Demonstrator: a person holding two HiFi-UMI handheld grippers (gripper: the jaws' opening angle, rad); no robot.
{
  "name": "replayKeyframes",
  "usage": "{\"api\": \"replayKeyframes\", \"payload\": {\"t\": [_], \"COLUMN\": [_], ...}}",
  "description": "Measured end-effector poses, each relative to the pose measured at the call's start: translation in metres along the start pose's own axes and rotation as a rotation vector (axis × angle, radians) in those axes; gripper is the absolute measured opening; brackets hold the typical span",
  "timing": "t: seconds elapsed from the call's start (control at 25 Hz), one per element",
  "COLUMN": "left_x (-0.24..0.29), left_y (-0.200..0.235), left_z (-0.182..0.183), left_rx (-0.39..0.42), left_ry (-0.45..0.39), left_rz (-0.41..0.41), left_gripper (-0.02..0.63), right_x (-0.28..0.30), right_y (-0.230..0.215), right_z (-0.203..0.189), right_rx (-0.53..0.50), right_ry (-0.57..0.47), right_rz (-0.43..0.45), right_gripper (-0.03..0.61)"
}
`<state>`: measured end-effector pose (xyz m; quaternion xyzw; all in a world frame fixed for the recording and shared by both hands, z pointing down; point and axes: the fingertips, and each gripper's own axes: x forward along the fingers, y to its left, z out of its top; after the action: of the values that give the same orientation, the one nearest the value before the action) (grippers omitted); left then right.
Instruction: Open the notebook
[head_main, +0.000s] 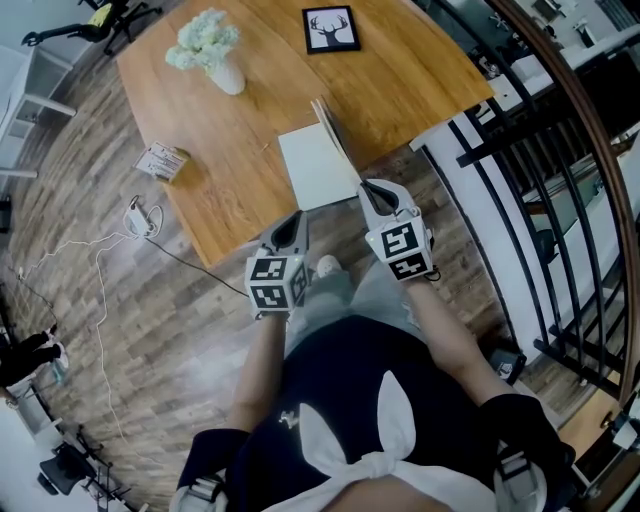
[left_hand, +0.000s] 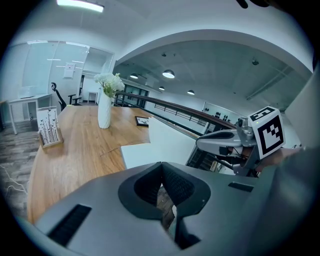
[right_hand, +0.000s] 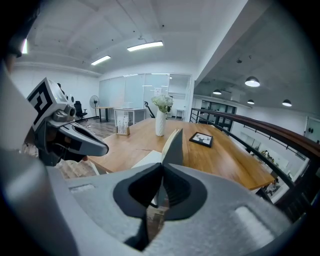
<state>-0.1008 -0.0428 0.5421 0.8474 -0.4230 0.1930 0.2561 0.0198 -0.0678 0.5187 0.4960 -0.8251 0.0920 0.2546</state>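
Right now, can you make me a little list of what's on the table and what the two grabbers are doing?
table: wooden
notebook: by the near edge, one half flat, the other half standing up
vase: white, with white flowers, far side
framed picture: lying flat, shows an antlered head
card stand: at the left edge
left gripper: shut, empty, at the table's near edge
right gripper: shut, seemingly on the notebook's raised half, at its near corner
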Motion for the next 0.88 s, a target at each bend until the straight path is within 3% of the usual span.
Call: {"api": "replayKeyframes", "payload": {"t": [0.52, 0.88], "left_x": [0.029, 0.055], "left_y": [-0.014, -0.032], "left_z": [0.016, 0.039], "left_rx": [-0.006, -0.033], "left_ry": [-0.008, -0.027], "left_rz": [0.003, 0.022], "left_gripper": [0.017, 0.017], "right_x": [-0.004, -0.006], "right_y": [-0.041, -0.077], "right_z": [-0.007, -0.014], "right_rx": [0.019, 0.022], "right_ry": [0.015, 0.051], "right_rz": [-0.022, 0.012], "right_gripper": [0.011, 0.012]}}
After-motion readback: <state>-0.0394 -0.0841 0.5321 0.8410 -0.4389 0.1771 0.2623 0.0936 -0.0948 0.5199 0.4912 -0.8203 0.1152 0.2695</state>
